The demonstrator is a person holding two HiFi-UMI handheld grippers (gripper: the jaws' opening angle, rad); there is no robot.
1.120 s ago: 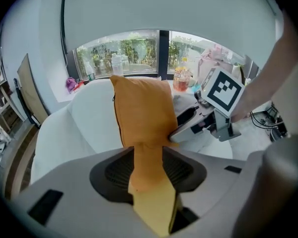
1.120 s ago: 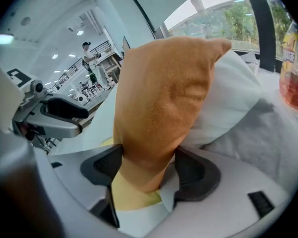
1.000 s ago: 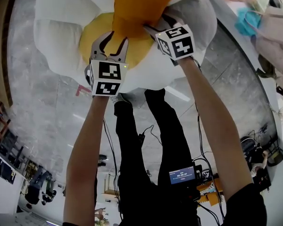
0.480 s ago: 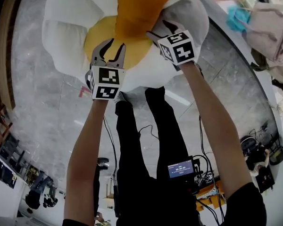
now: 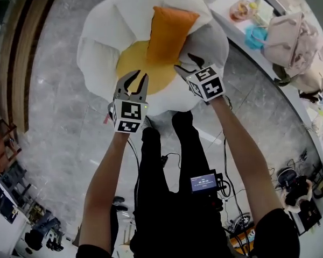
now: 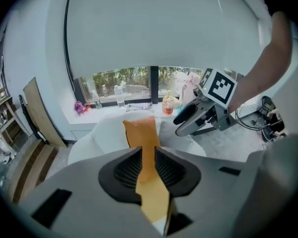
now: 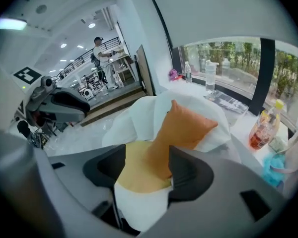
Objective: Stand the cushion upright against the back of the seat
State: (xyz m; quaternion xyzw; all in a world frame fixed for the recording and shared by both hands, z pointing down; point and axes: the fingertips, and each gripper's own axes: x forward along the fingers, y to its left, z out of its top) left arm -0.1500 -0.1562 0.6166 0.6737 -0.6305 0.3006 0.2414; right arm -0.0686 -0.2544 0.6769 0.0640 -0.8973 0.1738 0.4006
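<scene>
**Cushion upright at the back of the seat, both jaws empty**

The cushion (image 5: pixel 169 34), orange, is standing upright and leaning against the back of the white seat (image 5: pixel 99 47), with its lower edge sitting on the seat's yellow centre (image 5: pixel 132 63). I am holding my left gripper (image 5: pixel 140 75) and my right gripper (image 5: pixel 184 62) above the front of the seat, both apart from the cushion and pointing down toward it. My left jaws have just been closing and are showing only a narrow gap, with nothing between the pads. My right jaws have just been closing a little and are standing wide apart, gripping nothing. As for writing, each marker cube (image 5: pixel 128 117) is showing black-and-white squares and no letters. The small screen (image 5: pixel 203 182) at my waist is showing text too small to read, and so are the labels on the bottles (image 6: pixel 118 94) along the window ledge.
</scene>
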